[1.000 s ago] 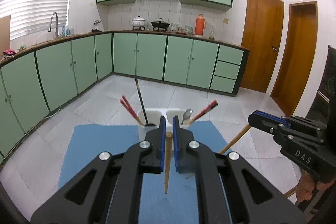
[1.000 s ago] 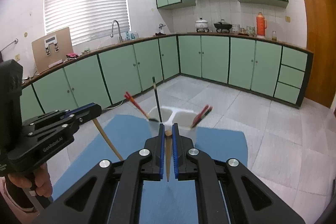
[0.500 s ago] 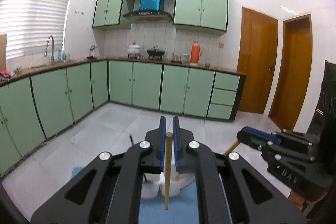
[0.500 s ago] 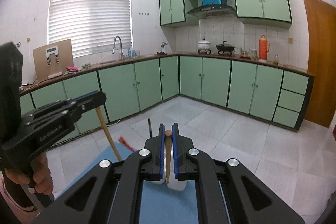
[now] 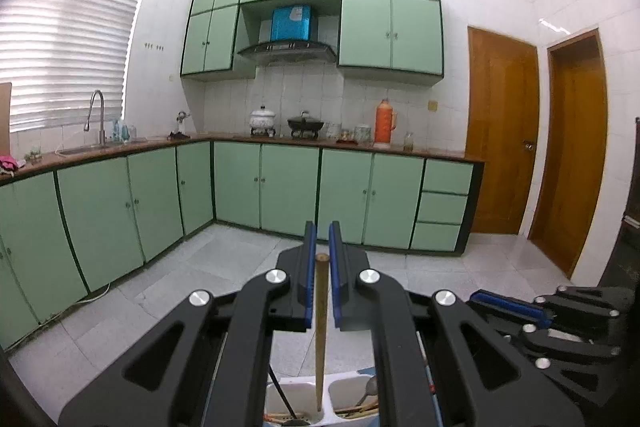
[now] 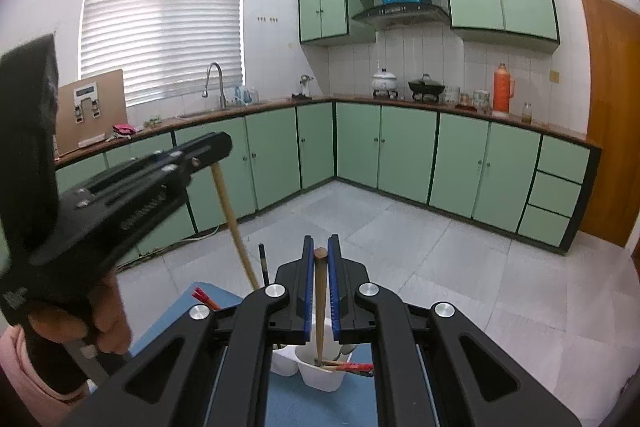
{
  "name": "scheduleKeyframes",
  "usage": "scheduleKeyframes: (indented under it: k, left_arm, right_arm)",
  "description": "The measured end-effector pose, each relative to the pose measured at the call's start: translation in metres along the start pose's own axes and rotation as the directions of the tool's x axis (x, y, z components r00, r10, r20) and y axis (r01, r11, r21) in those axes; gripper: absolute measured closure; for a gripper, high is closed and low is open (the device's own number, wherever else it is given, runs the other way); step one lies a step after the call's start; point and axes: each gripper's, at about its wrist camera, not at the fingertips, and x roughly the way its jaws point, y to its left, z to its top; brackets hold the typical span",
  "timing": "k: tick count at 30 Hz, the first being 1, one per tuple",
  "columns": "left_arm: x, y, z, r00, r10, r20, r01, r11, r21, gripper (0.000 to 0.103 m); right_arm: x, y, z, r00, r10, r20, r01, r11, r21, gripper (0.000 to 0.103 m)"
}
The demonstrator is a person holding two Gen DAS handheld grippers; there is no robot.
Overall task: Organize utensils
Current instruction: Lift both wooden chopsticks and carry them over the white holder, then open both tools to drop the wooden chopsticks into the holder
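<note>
My left gripper (image 5: 322, 247) is shut on a wooden chopstick (image 5: 320, 331) that hangs straight down, its tip inside the white two-cup utensil holder (image 5: 296, 393). My right gripper (image 6: 320, 255) is shut on a second wooden chopstick (image 6: 320, 311), its tip in the right cup of the holder (image 6: 320, 379), beside red chopsticks (image 6: 352, 367). In the right wrist view the left gripper (image 6: 212, 151) sits up at left with its chopstick (image 6: 234, 223) slanting down into the left cup. A black utensil (image 6: 263, 263) and red chopsticks (image 6: 204, 297) stand in that cup.
The holder stands on a blue mat (image 6: 288, 407) over a grey tiled floor. Green kitchen cabinets (image 5: 288, 187) line the far walls. The right gripper's body (image 5: 552, 327) is close at the right of the left wrist view. A spoon (image 5: 370, 389) rests in the right cup.
Both grippers have tilted up and moved over the holder. The chopstick tips, hanging above the blue mat a second ago, now reach down into the cups.
</note>
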Motion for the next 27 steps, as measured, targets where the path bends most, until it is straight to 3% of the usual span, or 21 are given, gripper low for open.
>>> scheduleKeyframes:
  k: [8, 16, 17, 20, 24, 27]
  left_arm:
    - [0.042, 0.010, -0.048, 0.990, 0.023, -0.138, -0.024, 1.000, -0.003, 0.097]
    - [0.046, 0.022, -0.070, 0.976, 0.021, -0.217, -0.024, 1.000, -0.010, 0.096]
    - [0.044, 0.023, -0.071, 0.975, 0.022, -0.220, -0.025, 1.000, -0.010, 0.092]
    - [0.036, 0.026, -0.072, 0.977, 0.028, -0.212, -0.030, 0.999, -0.010, 0.060]
    - [0.021, 0.032, -0.069, 0.982, 0.033, -0.188, -0.036, 0.999, -0.015, 0.054]
    - [0.005, 0.039, -0.066, 0.986, 0.034, -0.166, -0.041, 0.998, -0.039, 0.049]
  right_arm:
    - [0.039, -0.007, -0.028, 0.997, 0.014, -0.078, -0.010, 0.998, 0.057, 0.096]
    - [0.050, -0.011, -0.047, 0.990, 0.038, -0.136, -0.028, 0.997, 0.079, 0.096]
    - [0.048, -0.011, -0.049, 0.990, 0.039, -0.136, -0.028, 0.996, 0.083, 0.092]
    - [0.037, -0.016, -0.052, 0.993, 0.018, -0.119, -0.007, 0.996, 0.093, 0.071]
    - [0.023, -0.021, -0.049, 0.996, -0.012, -0.091, 0.021, 0.995, 0.101, 0.067]
    - [0.007, -0.025, -0.049, 0.997, -0.049, -0.062, 0.055, 0.993, 0.101, 0.057]
